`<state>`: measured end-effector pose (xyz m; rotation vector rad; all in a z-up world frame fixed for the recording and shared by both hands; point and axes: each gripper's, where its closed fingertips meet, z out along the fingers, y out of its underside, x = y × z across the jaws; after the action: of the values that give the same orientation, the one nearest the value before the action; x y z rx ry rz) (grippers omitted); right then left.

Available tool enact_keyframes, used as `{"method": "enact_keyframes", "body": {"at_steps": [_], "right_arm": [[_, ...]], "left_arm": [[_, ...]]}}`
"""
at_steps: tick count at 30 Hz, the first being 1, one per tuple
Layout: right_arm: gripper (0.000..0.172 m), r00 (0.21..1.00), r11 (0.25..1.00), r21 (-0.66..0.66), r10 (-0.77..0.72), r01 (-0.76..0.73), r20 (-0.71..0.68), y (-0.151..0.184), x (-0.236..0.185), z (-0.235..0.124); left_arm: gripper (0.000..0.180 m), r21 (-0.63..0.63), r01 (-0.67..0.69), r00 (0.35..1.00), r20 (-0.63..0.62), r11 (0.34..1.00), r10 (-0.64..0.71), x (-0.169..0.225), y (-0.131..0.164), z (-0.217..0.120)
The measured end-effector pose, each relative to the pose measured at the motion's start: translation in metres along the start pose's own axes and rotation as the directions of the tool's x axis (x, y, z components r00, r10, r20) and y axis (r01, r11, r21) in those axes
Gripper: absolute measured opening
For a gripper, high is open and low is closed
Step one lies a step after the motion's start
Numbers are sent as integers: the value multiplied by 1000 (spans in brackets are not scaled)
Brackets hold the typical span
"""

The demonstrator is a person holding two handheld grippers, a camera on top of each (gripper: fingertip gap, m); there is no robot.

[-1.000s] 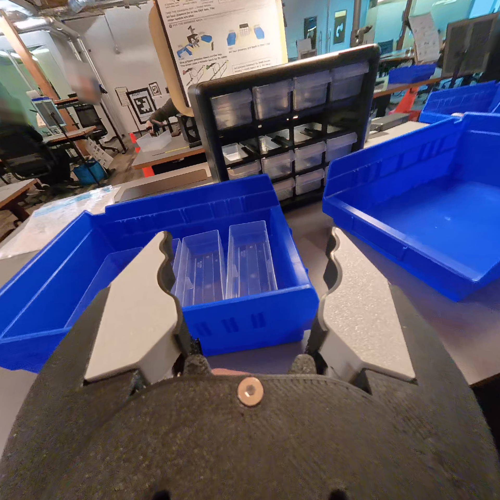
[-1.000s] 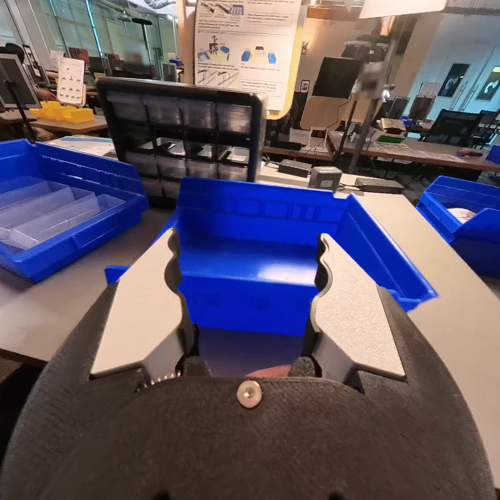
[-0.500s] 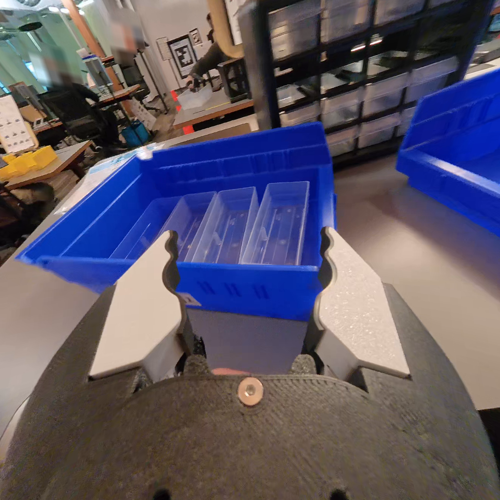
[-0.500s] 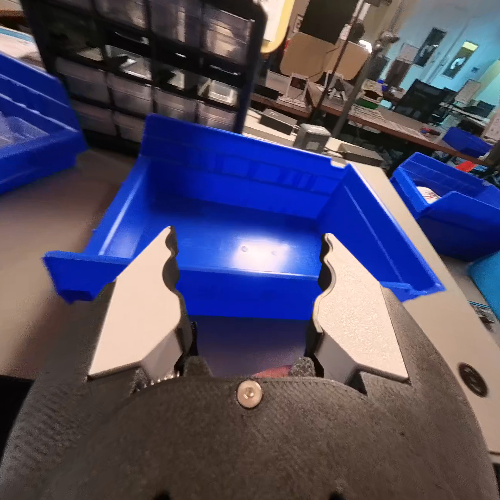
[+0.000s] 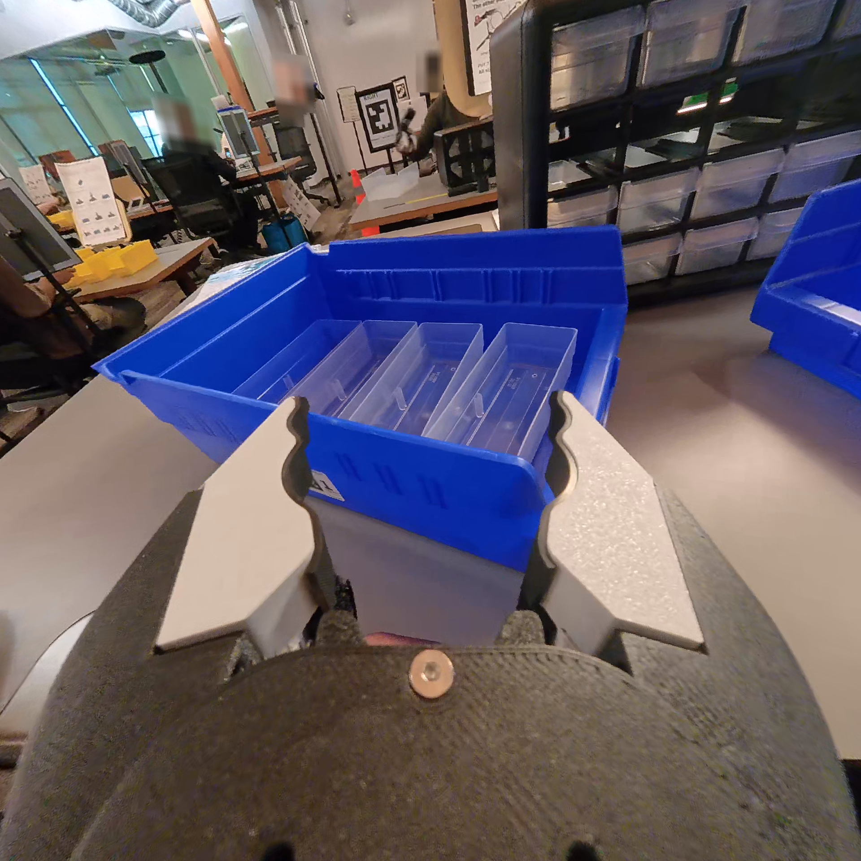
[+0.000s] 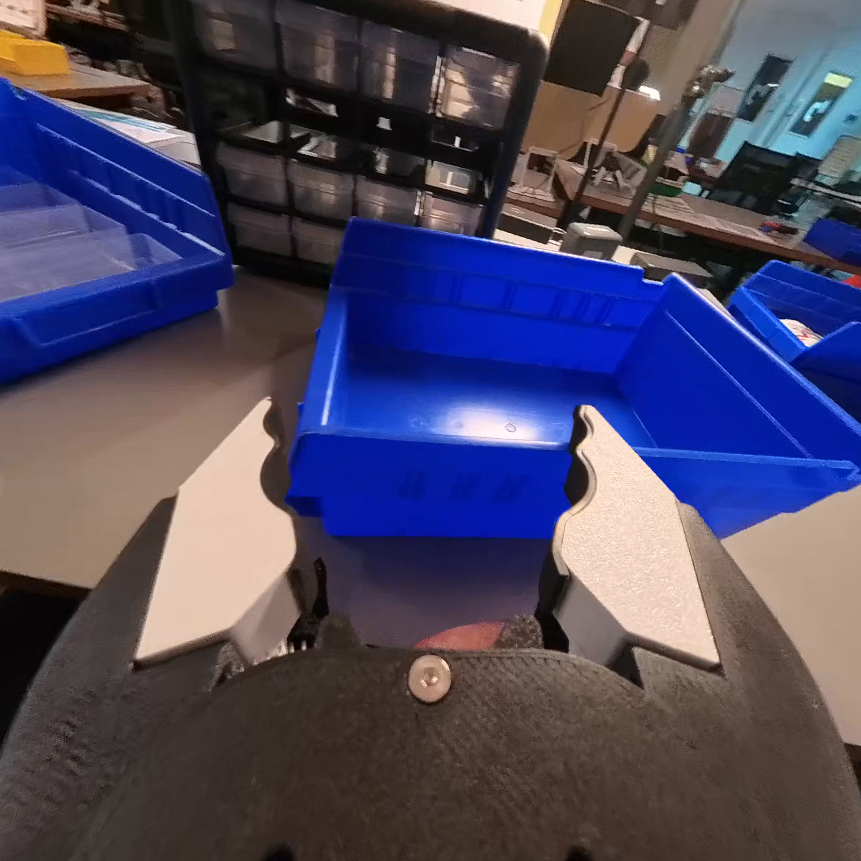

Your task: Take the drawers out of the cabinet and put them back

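Before the blue bins [image 5: 419, 489], left claw [image 5: 428, 442] and right claw [image 6: 424, 447], both wide open, gripping nothing.

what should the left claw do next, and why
Probably ease the left claw forward and down onto the rightmost clear drawer. Its fingers stand open with nothing held, four drawers lie side by side in the blue bin, and the cabinet behind shows open slots to refill.

Shared lab / workshop
Rows of work tables [image 5: 410, 205], monitors [image 6: 591, 42], blue parts bins [image 6: 764, 321], fiducial marker poster [image 5: 383, 114], seated people [image 5: 195, 177]
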<state>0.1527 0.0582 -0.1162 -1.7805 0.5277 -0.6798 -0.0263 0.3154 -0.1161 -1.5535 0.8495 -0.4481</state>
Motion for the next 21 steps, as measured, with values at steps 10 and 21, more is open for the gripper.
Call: {"method": "enact_keyframes", "body": {"at_steps": [10,21], "right_arm": [[112,971,980,-125,-171,152,-165,27,101,-35],[100,1000,999,49,-13,14,-4,-17,55,-8]], "left_arm": [[92,-47,21,972,233,999,-10,-104,26,-19],[79,84,27,992,-125,996,-17,3,-29,2]]}}
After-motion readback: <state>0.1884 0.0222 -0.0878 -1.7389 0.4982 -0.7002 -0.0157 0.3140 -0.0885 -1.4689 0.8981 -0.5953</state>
